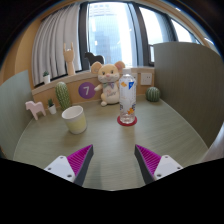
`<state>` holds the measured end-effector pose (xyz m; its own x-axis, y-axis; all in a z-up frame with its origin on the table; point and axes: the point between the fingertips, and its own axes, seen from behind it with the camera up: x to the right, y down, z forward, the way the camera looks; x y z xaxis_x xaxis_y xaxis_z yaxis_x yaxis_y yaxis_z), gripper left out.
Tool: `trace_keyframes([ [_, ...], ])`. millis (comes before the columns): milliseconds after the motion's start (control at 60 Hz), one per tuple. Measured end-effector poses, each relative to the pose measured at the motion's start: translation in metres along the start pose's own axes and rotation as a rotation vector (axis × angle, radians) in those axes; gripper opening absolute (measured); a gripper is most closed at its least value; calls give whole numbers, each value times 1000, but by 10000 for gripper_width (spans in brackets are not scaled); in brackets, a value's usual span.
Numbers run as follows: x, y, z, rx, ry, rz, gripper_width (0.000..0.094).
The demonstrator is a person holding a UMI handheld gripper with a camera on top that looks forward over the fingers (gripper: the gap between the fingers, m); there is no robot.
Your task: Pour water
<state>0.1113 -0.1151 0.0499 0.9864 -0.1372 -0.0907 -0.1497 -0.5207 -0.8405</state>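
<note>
My tool (115, 163) is spread wide, nothing between its pads, well short of everything. Water bottle (127, 97) upright on a red coaster (127, 120), mid-bench (110, 140); cream cup (74, 119) to its left. Risks as I judge them: clipping the tall bottle on approach tips it; an off-centre pinch lets it slip; plush bear (107, 82) just behind crowds the reach.

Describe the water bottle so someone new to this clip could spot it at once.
On the round table, look before the teddy bear sitting at the far edge by the window. The bottle stands upright on a small red coaster, well beyond the gripper's open jaws. It is clear and tall, unlike the squat pale cup beside it.
</note>
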Motion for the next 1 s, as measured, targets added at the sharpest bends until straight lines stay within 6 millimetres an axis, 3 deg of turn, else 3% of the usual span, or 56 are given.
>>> trace_keyframes([
  [150,-42,-18,-50,6,-31,-26,854],
  [350,-88,-95,-100,78,-71,-55,857],
  [500,-98,-143,-128,125,-49,-70,854],
  [667,-102,-156,-147,138,-21,-103,853],
  [1000,-112,-149,-160,136,1,-90,854],
])
